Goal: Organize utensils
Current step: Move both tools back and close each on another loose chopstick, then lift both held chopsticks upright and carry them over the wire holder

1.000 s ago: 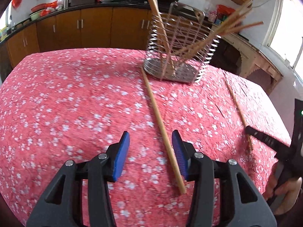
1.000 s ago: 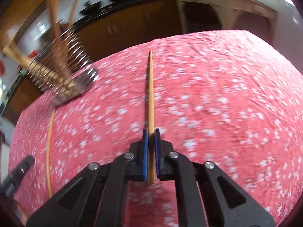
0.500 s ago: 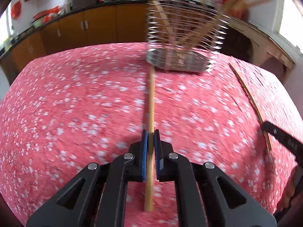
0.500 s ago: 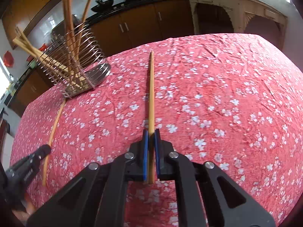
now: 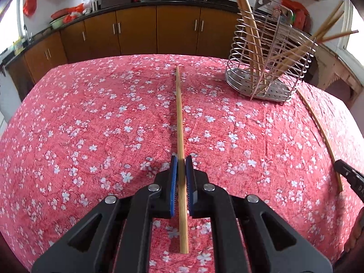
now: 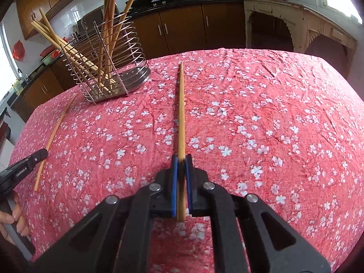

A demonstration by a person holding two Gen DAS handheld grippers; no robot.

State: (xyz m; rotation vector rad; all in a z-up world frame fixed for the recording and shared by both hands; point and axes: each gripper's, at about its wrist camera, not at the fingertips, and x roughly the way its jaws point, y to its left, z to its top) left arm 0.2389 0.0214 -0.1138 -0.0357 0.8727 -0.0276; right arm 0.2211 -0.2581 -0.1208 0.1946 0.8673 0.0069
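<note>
White "GenRoboAI" lettering on the black left gripper (image 6: 29,163).

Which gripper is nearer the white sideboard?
Right. The right gripper has the sideboard ahead on its right; the left gripper sits farther left, seeing it past the holder.

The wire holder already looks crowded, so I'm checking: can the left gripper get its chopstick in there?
Probably yes: the left gripper grips its chopstick, and the wire holder stands open-topped with nothing between.
</note>
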